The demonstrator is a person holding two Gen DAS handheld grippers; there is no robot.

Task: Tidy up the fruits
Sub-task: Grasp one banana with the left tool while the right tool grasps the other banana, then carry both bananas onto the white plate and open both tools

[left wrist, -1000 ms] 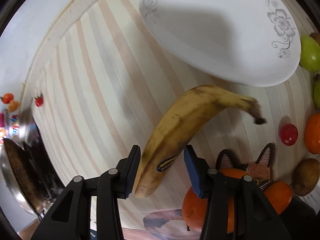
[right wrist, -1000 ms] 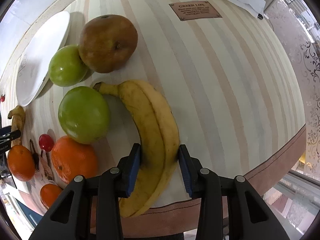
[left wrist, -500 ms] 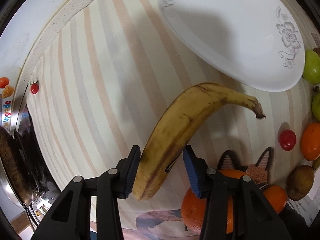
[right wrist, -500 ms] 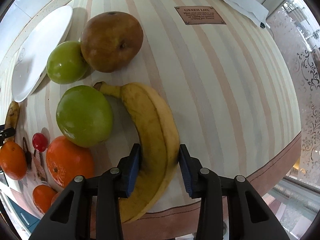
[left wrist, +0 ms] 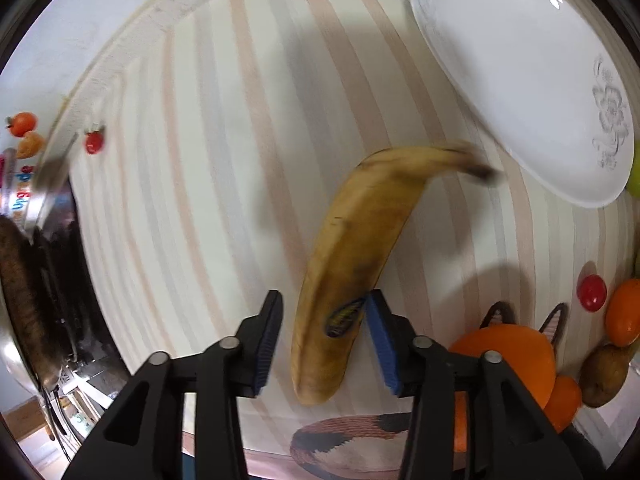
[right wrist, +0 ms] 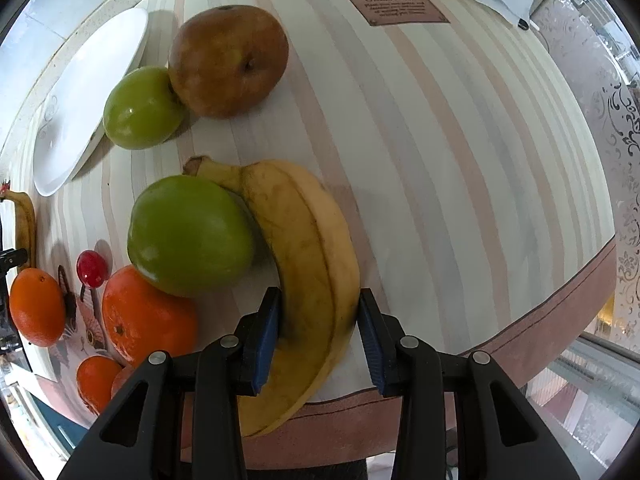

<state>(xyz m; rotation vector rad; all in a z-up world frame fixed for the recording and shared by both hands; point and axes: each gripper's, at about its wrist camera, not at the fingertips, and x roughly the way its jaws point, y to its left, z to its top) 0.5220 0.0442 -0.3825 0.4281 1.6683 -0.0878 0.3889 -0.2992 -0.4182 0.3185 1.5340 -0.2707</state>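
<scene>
My left gripper (left wrist: 322, 342) has its jaws spread around the lower end of a spotted banana (left wrist: 352, 264). The right blue pad sits against the peel by the sticker; the left pad stands off it with a gap showing. That banana lies on the striped tabletop (left wrist: 192, 168), its blurred stem pointing toward the white plate (left wrist: 516, 80), which sits just beyond the stem. To the right of this gripper I see an orange (left wrist: 506, 354), a cherry tomato (left wrist: 591, 293) and a brown kiwi (left wrist: 604, 374), with another orange at the frame edge.

My right gripper (right wrist: 318, 338) straddles a pair of bananas (right wrist: 308, 264) lying close to the near edge of the tabletop. The left pad touches the peel; the right pad is at the peel's edge, and I cannot tell whether it presses, so I can't call this a firm pinch. A green apple (right wrist: 190, 236) lies against the pair on their left. A second green apple (right wrist: 140, 108) rests against the plate's rim and touches a brown pear (right wrist: 230, 60) behind it. Oranges (right wrist: 146, 320) cluster near the left corner beside the tomato. A brown label (right wrist: 396, 8) lies flat toward the far edge.
</scene>
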